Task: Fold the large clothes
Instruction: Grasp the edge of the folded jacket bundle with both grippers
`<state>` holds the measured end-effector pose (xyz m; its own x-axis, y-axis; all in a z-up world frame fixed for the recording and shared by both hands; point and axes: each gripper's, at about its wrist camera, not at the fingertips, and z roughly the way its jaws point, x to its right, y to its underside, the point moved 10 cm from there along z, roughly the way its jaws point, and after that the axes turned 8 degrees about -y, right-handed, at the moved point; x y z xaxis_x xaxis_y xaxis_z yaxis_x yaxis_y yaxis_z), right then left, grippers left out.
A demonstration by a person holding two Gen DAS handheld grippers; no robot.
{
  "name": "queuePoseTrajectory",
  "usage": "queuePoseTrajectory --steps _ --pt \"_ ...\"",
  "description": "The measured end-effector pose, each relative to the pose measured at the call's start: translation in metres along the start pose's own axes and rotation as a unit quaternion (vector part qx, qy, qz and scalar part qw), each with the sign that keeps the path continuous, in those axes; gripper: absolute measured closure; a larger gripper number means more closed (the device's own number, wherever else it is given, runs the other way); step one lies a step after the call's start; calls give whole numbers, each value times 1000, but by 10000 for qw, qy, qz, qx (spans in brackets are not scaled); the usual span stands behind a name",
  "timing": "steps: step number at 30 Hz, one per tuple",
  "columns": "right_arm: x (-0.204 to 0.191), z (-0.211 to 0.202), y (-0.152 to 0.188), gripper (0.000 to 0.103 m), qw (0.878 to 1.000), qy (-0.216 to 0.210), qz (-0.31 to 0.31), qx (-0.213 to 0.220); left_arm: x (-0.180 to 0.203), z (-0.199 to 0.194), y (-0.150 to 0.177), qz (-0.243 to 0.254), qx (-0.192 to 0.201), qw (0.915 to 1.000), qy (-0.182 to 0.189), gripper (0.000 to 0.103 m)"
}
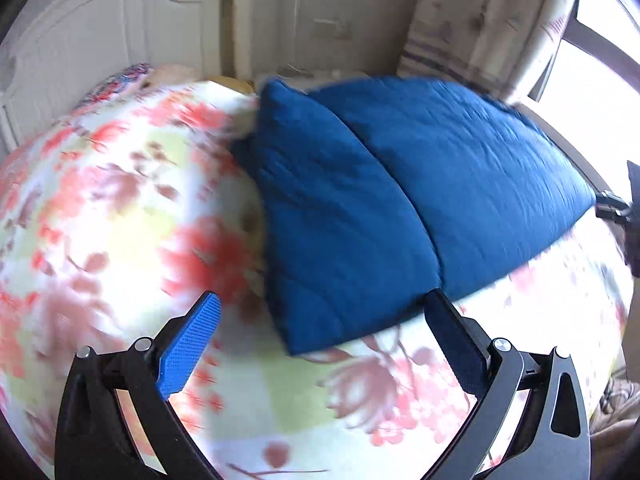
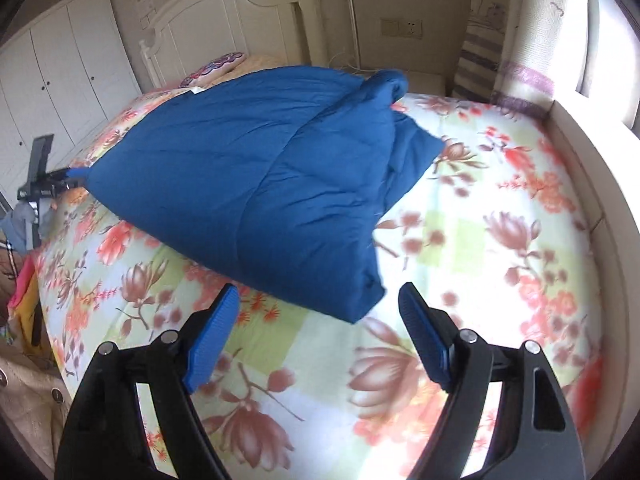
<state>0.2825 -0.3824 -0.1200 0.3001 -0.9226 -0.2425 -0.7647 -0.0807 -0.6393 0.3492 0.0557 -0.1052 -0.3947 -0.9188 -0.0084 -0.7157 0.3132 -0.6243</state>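
At lower centre of the left wrist view, the left gripper (image 1: 320, 312) stands wide open and holds nothing; the near edge of the folded blue quilt (image 1: 400, 184) lies between its fingers on the flowered bedspread (image 1: 120, 200). Right wrist view: the right gripper (image 2: 318, 304) is open too, empty, with the quilt corner just above, at frame centre.

I see a matt blue quilted garment (image 2: 256, 168) — soft cloth — on a floral cotton bedspread (image 2: 480, 240); my gripper pads (image 2: 212, 340) are ribbed blue plastic, arms glossy black.
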Motion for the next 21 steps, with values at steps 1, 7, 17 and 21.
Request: queuePoseTrajectory --steps 1,7,17,21 --pt "-1 6 -3 23 10000 -21 -25 10 2 5 0 -19 -1 10000 12 4" --pt "-3 21 -13 38 9997 137 -184 97 11 12 -15 -104 164 9996 193 4" --pt "-21 12 -8 80 9987 345 -261 277 42 -2 -8 63 512 9975 481 68" --pt "-42 -11 7 82 9980 330 -456 273 51 -26 9 197 491 9974 482 71"
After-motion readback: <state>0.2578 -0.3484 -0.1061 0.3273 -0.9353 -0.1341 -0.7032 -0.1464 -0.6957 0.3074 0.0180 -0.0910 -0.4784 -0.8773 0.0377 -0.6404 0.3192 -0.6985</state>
